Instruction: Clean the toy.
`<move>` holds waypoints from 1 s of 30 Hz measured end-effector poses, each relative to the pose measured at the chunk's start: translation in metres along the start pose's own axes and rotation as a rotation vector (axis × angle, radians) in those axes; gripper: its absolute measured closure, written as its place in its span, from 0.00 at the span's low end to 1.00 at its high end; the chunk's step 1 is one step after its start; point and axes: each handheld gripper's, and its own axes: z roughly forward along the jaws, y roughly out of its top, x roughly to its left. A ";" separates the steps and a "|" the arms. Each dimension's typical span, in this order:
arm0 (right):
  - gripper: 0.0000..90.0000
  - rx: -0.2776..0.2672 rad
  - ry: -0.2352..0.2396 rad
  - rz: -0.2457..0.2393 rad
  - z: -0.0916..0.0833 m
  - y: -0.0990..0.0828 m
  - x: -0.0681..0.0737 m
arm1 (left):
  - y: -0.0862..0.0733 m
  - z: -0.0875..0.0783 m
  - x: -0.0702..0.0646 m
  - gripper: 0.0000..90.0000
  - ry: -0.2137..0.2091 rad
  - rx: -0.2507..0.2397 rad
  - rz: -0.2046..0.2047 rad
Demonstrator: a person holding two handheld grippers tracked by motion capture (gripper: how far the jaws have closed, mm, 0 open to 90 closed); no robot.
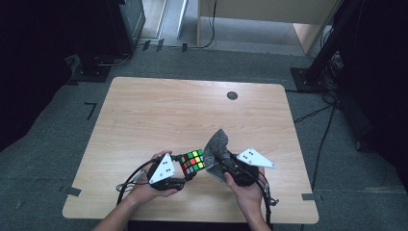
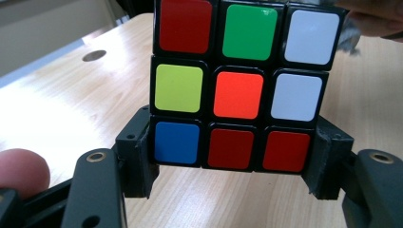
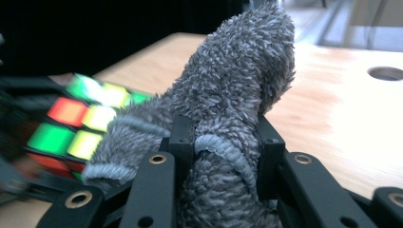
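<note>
Wooden table (image 1: 144,115); scrambled glossy cube (image 2: 240,80), fuzzy grey cloth (image 3: 228,123).

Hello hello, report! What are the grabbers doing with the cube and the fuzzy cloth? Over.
Left gripper shut on puzzle cube. Right gripper shut on grey cloth, beside the cube. Nothing blocking.
</note>
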 end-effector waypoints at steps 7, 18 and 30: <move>0.75 -0.049 0.120 -0.111 0.000 0.005 0.028 | 0.000 0.001 0.000 0.37 0.019 -0.006 0.008; 0.76 -0.082 0.076 -0.065 -0.006 0.010 0.017 | -0.001 0.003 0.002 0.37 0.020 -0.001 -0.009; 0.78 -0.035 -0.007 0.028 -0.002 0.004 -0.008 | 0.002 -0.013 0.016 0.37 -0.034 -0.115 -0.124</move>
